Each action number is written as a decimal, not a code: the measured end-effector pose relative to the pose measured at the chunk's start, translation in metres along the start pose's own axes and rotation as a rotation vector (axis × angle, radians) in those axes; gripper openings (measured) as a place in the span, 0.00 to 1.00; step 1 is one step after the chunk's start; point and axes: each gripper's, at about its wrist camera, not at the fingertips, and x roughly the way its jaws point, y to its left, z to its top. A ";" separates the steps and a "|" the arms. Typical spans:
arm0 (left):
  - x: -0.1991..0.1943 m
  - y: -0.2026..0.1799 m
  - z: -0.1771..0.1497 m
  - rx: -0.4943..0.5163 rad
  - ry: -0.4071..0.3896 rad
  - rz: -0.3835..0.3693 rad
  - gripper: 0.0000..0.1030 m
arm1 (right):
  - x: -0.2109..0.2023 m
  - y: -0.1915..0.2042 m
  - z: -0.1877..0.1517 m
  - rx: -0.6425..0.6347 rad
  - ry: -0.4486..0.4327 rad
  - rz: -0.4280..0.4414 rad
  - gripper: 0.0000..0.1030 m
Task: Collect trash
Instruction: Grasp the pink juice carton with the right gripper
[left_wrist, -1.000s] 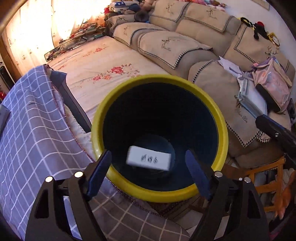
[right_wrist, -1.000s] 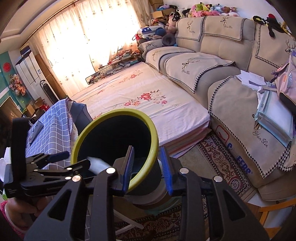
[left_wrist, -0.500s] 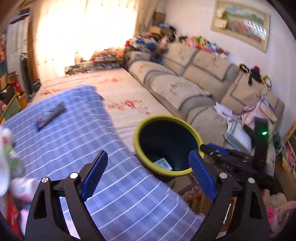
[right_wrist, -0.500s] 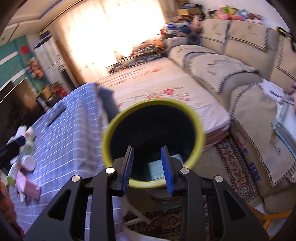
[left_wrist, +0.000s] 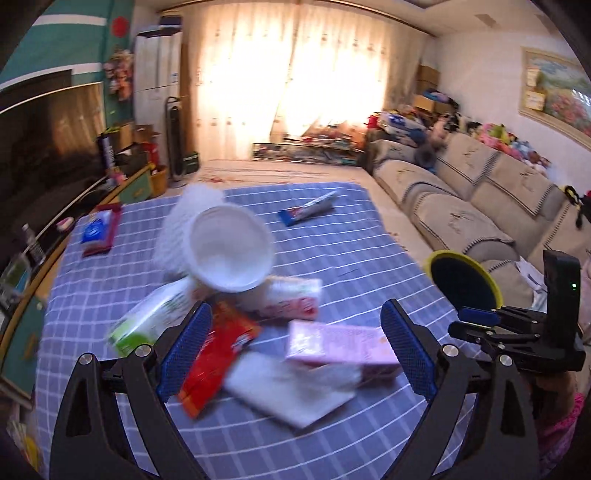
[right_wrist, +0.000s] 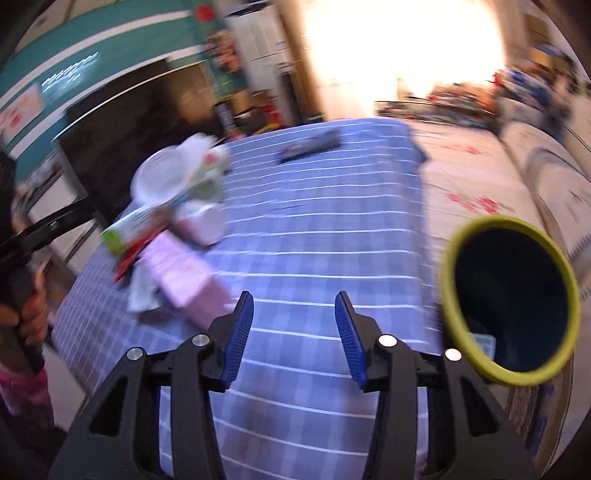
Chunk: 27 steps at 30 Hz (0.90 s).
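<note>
i'm between pickups: my left gripper (left_wrist: 293, 349), jaws wide apart and empty, hangs above the trash pile, pink box (left_wrist: 338, 345) and red wrapper (left_wrist: 214, 354). right gripper (right_wrist: 294, 332) is parted too, beside the yellow-rimmed bin (right_wrist: 511, 302). next i'd lower and close on one item.

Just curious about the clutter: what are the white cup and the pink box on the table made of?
The white cup looks like thin matte plastic or paper; blur leaves it open. The pink box seems printed cardboard, with flat faces and crisp edges.
</note>
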 end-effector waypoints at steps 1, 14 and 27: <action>-0.003 0.009 -0.004 -0.012 0.000 0.009 0.89 | 0.003 0.009 -0.001 -0.024 0.006 0.015 0.48; -0.045 0.049 -0.025 -0.079 -0.076 0.064 0.89 | 0.049 0.074 0.005 -0.332 0.062 0.032 0.67; -0.048 0.051 -0.031 -0.093 -0.070 0.062 0.89 | 0.072 0.072 0.010 -0.360 0.083 0.089 0.48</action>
